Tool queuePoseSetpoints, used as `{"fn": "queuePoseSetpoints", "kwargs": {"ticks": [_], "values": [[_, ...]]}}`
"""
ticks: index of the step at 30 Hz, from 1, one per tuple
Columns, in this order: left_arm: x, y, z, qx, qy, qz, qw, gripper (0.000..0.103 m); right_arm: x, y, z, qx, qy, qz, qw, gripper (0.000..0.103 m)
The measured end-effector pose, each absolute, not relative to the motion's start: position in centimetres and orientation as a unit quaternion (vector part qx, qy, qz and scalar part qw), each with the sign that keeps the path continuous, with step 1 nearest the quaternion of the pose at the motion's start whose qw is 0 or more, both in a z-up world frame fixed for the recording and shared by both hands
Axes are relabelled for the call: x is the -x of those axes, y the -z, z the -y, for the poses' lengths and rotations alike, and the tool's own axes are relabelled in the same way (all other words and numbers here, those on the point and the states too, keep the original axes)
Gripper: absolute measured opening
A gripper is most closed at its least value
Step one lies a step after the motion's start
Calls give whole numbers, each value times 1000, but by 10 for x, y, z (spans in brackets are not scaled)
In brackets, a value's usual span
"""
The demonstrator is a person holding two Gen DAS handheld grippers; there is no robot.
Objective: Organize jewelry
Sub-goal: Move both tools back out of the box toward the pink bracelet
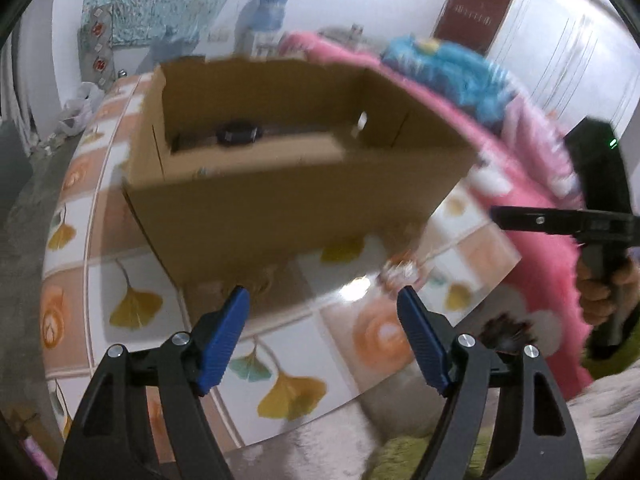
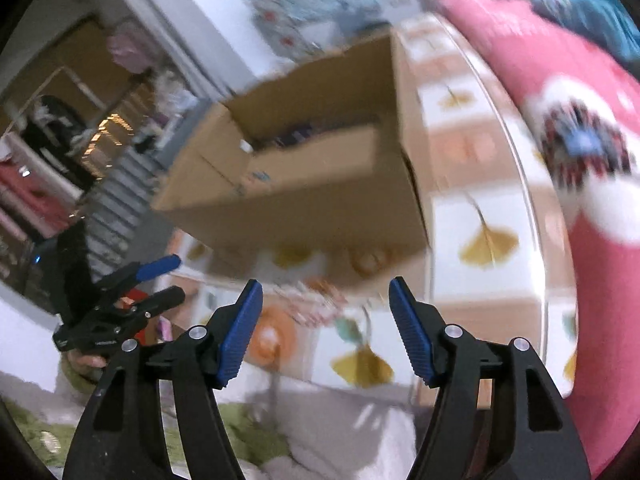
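Observation:
An open cardboard box (image 1: 296, 184) stands on a round table with a ginkgo-leaf cloth (image 1: 132, 308). A dark watch-like item (image 1: 238, 133) lies inside the box. A small sparkly piece of jewelry (image 1: 400, 272) lies on the table in front of the box, just beyond my left gripper's right fingertip; it is blurred in the right wrist view (image 2: 316, 300). My left gripper (image 1: 324, 300) is open and empty above the table. My right gripper (image 2: 326, 290) is open and empty, facing the box (image 2: 320, 184). The left gripper also shows in the right wrist view (image 2: 160, 280).
A pink fluffy blanket (image 1: 516, 200) lies along the table's right side, with blue cloth (image 1: 448, 68) behind it. The right gripper's body (image 1: 560, 220) shows at the right of the left wrist view. A staircase (image 2: 120, 200) lies left of the table.

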State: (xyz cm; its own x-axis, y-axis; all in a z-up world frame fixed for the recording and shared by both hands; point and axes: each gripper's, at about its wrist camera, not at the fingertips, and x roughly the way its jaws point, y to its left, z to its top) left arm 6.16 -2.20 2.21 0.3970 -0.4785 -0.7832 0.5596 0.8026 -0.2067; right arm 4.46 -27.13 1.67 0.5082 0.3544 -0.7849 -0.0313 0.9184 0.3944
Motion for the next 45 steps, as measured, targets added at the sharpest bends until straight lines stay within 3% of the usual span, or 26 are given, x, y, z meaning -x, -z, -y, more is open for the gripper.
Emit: {"fn": "queuePoseSetpoints", "kwargs": {"ticks": [3, 8, 30, 45], "values": [[-63, 1, 28, -76, 289, -473, 829, 74, -42, 4, 267, -163, -85, -512, 839, 65], [-71, 19, 28, -86, 273, -496, 820, 76, -32, 15, 254, -119, -47, -526, 840, 81], [-72, 36, 40, -146, 246, -488, 824, 97, -28, 44, 220, 22, 18, -545, 838, 90], [-70, 38, 44, -149, 248, -481, 827, 98, -29, 53, 222, 25, 18, -533, 845, 95]]}}
